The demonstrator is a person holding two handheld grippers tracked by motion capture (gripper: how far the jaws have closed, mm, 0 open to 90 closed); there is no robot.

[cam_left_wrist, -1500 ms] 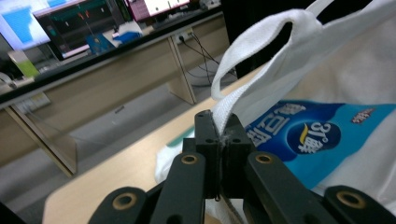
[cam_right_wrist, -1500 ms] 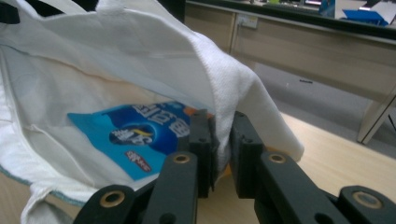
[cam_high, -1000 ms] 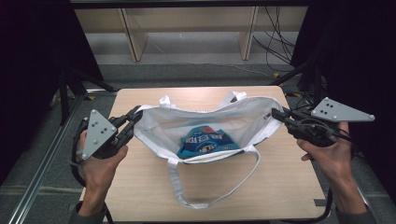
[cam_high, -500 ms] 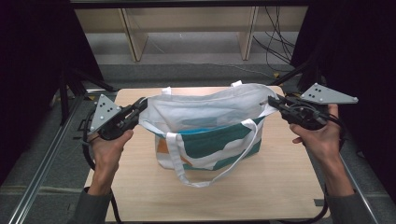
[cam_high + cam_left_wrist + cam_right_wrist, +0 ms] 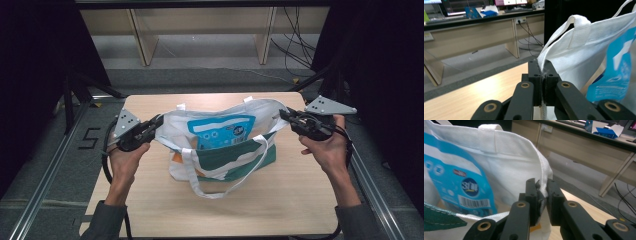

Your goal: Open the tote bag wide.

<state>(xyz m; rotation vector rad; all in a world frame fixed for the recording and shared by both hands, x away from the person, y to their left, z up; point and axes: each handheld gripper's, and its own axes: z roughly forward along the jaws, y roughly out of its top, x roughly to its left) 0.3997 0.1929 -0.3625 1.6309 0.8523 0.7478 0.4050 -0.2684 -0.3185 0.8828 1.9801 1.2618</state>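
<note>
2 claws, 1 tote bag (image 5: 220, 150) mid-counter (image 5: 150, 210), 1 blue packet (image 5: 222, 131) inside it. Left claw (image 5: 157, 121) clamped on bag's left rim, right claw (image 5: 285, 114) clamped on right rim, bag stretched btwn them. Loose strap (image 5: 220, 192) droops in front. Shelving (image 5: 200, 30) beyond counter.

We see the tote bag (image 5: 220, 145) stretched across mid worktop (image 5: 280, 200), blocking passage between left claw (image 5: 159, 120) and right claw (image 5: 283, 113). Its loose strap (image 5: 215, 192) trails forward. Near worktop edge and both corners lie bare.
</note>
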